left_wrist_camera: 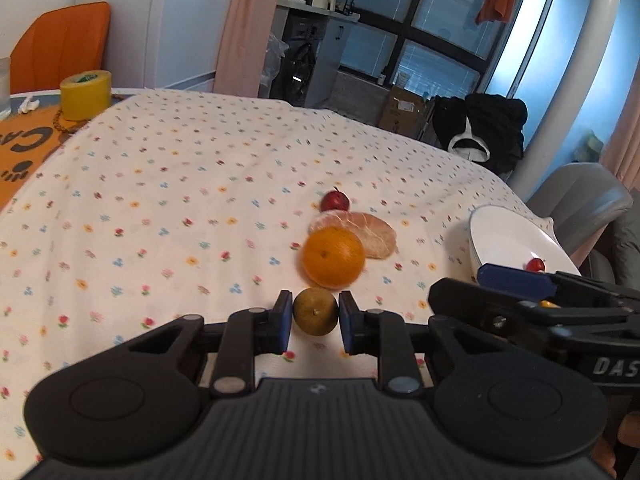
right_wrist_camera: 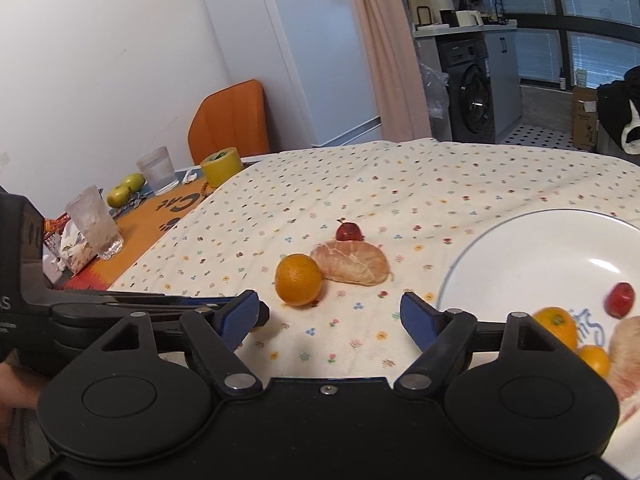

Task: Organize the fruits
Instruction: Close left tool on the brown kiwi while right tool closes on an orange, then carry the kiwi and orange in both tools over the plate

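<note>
Green-brown fruit point(left_wrist_camera: 315, 311): it sits on the flowered cloth point(left_wrist_camera: 180, 184) between your left jaws, close to both blue pads point(left_wrist_camera: 283, 320) — whether they press it you cannot tell.
Left gripper point(left_wrist_camera: 314, 318): low over the worktop, jaws narrowed around that fruit.
Orange point(left_wrist_camera: 333, 257): just beyond the small fruit, resting on the cloth; in the right wrist view it lies at point(right_wrist_camera: 298, 285).
Peeled citrus point(left_wrist_camera: 368, 232): touching the orange on its far right side.
Small red fruit point(left_wrist_camera: 335, 200): just behind the peeled citrus, farther from you.
White plate point(left_wrist_camera: 508, 232): at the right edge of the worktop, tilted in the left view; a red fruit point(right_wrist_camera: 620, 299), two small yellow-orange fruits point(right_wrist_camera: 558, 326) and a pale peeled piece point(right_wrist_camera: 628, 364) lie in it.
Right gripper point(right_wrist_camera: 330, 320): your jaws are spread wide and hold nothing — hovering near the plate's left rim.
Far left of the worktop: a yellow tape roll point(left_wrist_camera: 86, 94), two glasses point(right_wrist_camera: 94, 222), two green apples point(right_wrist_camera: 126, 189) on an orange mat point(right_wrist_camera: 160, 216).
</note>
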